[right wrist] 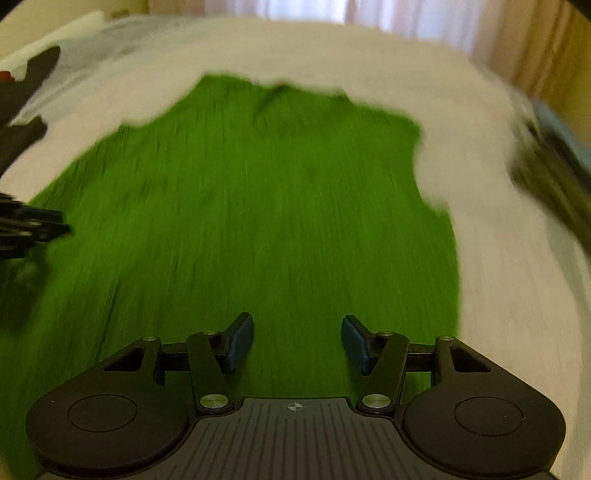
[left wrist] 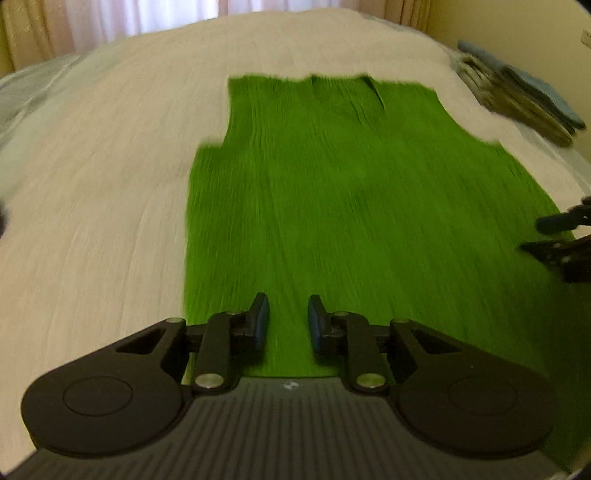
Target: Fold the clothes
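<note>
A bright green garment (left wrist: 351,192) lies spread flat on the white bed sheet (left wrist: 110,184), its neckline at the far end. My left gripper (left wrist: 287,299) hovers over the garment's near left part, jaws apart by a narrow gap with nothing between them. My right gripper (right wrist: 297,317) hangs over the near right part of the same green garment (right wrist: 258,203), jaws wide apart and empty. Each gripper shows at the edge of the other's view: the right gripper (left wrist: 554,236) at the right, the left gripper (right wrist: 37,229) at the left. Both views are motion-blurred.
A stack of folded clothes (left wrist: 517,96) in blue and olive sits on the bed's right side, also seen as a blurred stack (right wrist: 554,173). Curtains (left wrist: 110,18) hang behind the bed. A dark blurred shape (right wrist: 22,92) is at the upper left.
</note>
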